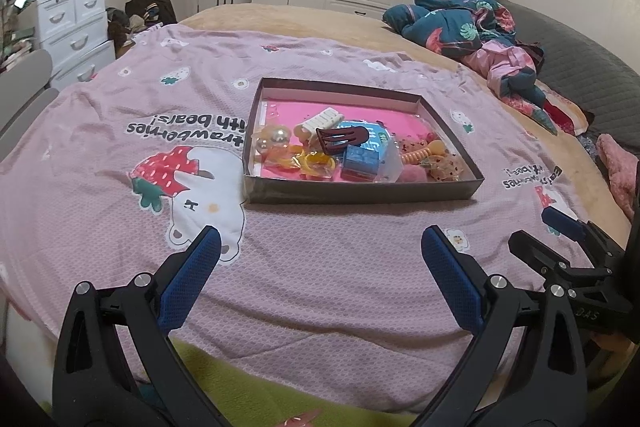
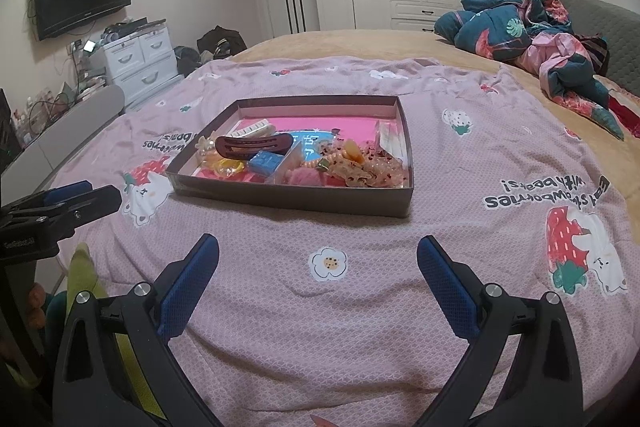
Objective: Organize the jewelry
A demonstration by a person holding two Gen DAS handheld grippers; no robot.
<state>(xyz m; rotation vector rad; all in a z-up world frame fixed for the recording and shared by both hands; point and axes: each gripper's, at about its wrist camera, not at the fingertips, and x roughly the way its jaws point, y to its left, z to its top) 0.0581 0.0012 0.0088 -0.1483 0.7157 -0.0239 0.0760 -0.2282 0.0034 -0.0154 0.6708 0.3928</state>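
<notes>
Both grippers, left gripper and right gripper, hovered wide and empty near the box; its tangled jewelry risked snagging together when lifted.

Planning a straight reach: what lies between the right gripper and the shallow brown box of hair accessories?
Only bare pink printed bedspread, a flower motif on it, lies between the open right gripper and the brown box, per the right wrist view.

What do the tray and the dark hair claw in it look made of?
The tray looks like thin cardboard: matte brown walls, sharp folded corners, pale inner face. The hair claw looks like hard glossy plastic, dark reddish brown, with moulded slots and a soft sheen.
</notes>
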